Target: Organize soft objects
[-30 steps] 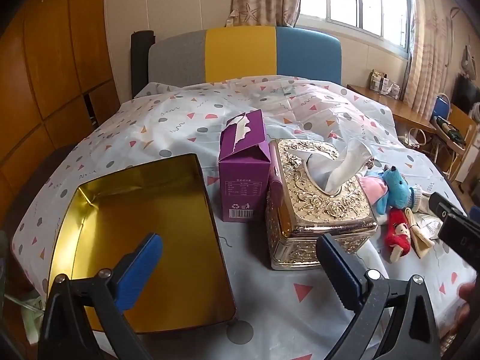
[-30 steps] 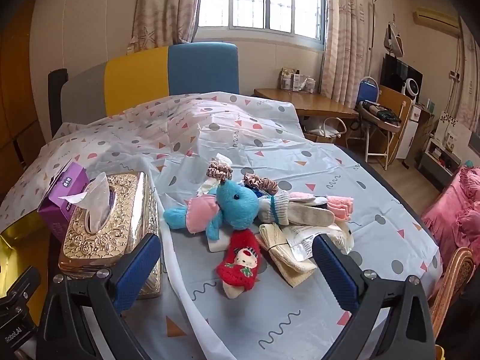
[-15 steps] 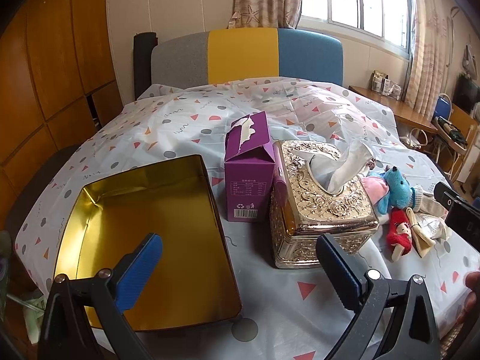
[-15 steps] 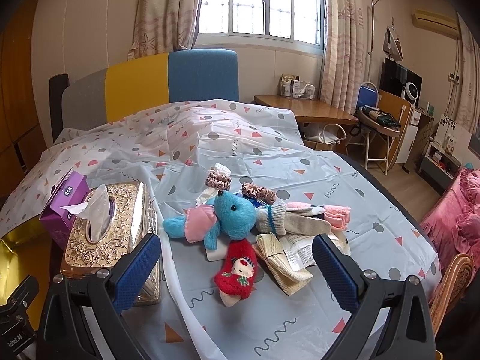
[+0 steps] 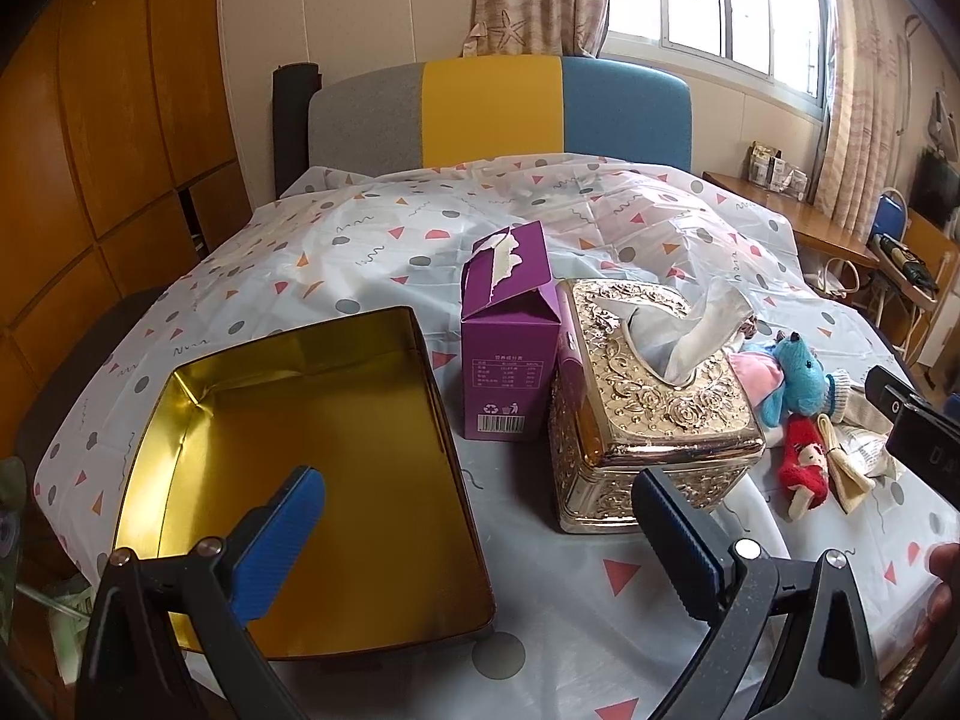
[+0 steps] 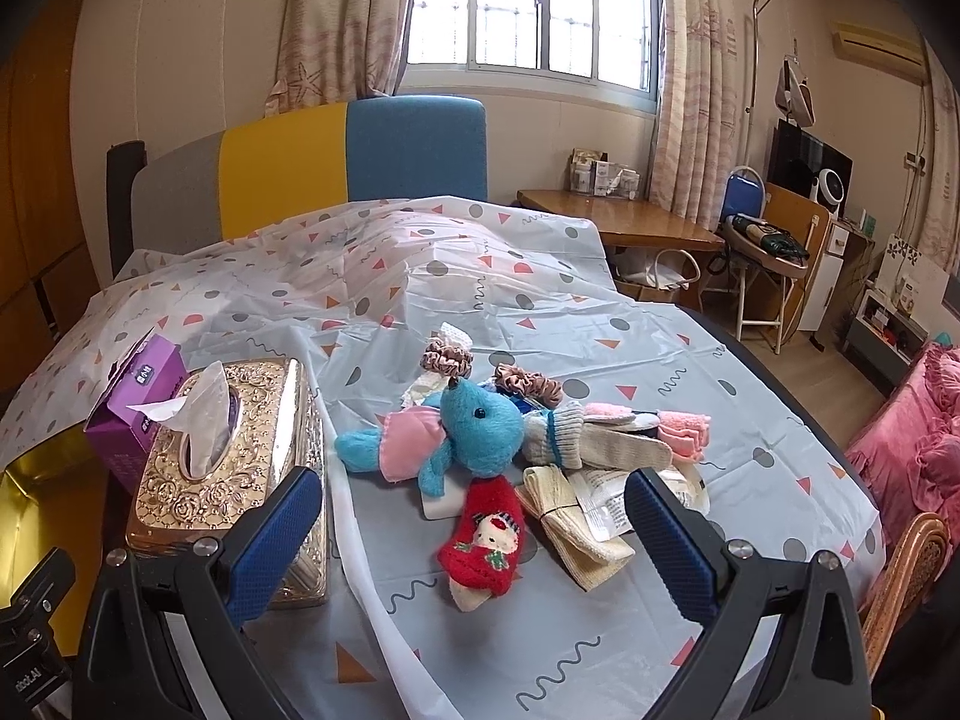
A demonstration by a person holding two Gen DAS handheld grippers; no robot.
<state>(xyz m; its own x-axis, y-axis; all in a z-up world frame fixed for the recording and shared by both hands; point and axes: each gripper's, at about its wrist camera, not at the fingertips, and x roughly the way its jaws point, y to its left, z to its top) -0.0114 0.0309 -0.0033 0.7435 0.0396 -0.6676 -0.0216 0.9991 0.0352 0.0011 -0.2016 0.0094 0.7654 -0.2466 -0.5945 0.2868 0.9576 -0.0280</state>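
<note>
**Both grippers open over the bed, soft pile untouched**

Bed cover (image 5: 600,228): thin glossy plastic sheet, pale blue-white, printed with triangles, dots and squiggles, creased and ridged.

Tin (image 5: 312,480): shallow rectangular metal tray, gold mirror-finish inside, thin upright walls, nothing in it. Sits at the left of the bed.

Purple box (image 5: 510,336): cardboard carton, upright, top torn open. Just right of the tin, touching or nearly touching the tissue box.

Tissue box (image 5: 654,408): rectangular, gold embossed metal look with rose relief, oval slot on top, white tissue sticking up out of it.

Soft pile, right of the tissue box, all loose on the sheet:
- blue plush (image 6: 474,432), fuzzy, with a pink fabric ear or flap, lying on its side
- red sock (image 6: 486,534), knit, small doll face on it, near edge of the pile
- cream bundle (image 6: 570,510), ribbed knit, folded and tied
- grey-white sock (image 6: 582,441) with a blue stripe, behind the bundle
- pink cloth (image 6: 684,429), folded terry, far right
- two brown scrunchies (image 6: 447,357), satin, ruffled, at the back
- crinkled printed wrapper (image 6: 606,498) among them

Left gripper (image 5: 480,534): fingers spread wide, blue textured pads, holding nothing. Hangs over the tin's near right corner, aimed up the bed.

Right gripper (image 6: 474,531): fingers also wide apart, nothing held. Hangs in front of the pile; the red sock lies between the pads in view, not touched.
</note>
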